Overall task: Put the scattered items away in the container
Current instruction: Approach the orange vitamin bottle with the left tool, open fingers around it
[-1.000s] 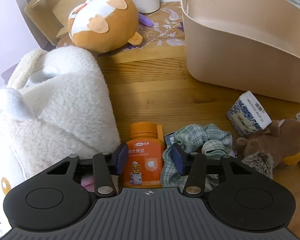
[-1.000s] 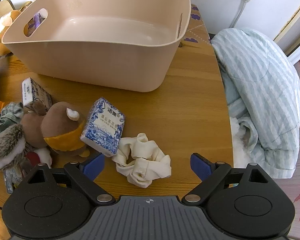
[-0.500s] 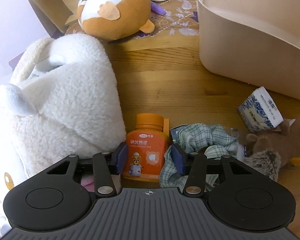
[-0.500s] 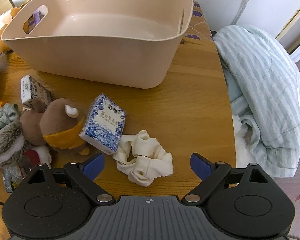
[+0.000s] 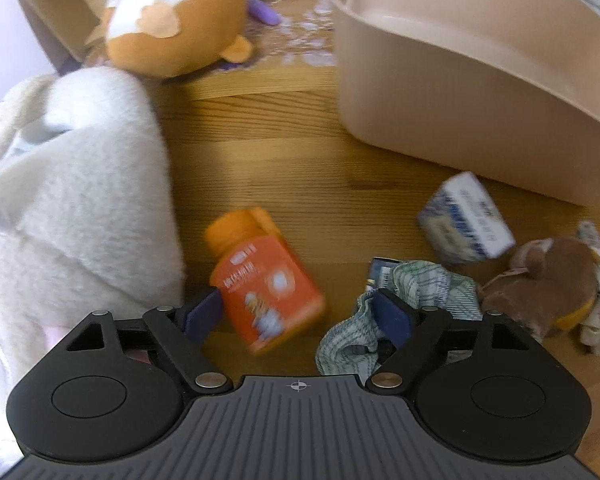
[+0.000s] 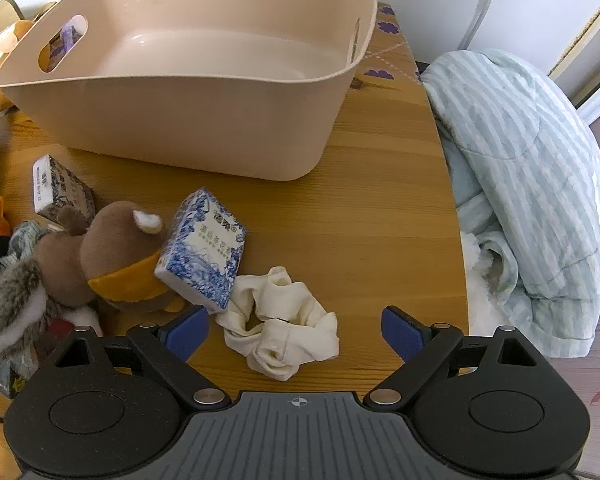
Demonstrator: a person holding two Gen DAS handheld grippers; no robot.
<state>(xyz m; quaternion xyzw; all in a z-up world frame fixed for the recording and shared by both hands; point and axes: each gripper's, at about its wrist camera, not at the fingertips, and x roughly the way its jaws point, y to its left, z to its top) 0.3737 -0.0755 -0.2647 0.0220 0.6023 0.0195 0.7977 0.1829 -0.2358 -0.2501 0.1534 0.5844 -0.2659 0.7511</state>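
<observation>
orange plastic bottle point(image 5: 265, 278) tilted, blurred, between my left gripper point(image 5: 298, 314) jaws, just opened wide; my right gripper point(image 6: 296, 330) spread over cream cloth scrunchie point(image 6: 280, 328).

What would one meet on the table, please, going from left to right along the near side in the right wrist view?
Grey furry toy → brown plush → blue-and-white tissue pack → cream scrunchie → then, off the table's edge, the striped blanket.

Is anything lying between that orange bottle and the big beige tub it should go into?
Nothing visible does. Bare wooden table lies between the orange bottle and the beige tub; the tub's high wall must be cleared. The tissue pack sits off to the side.
</observation>
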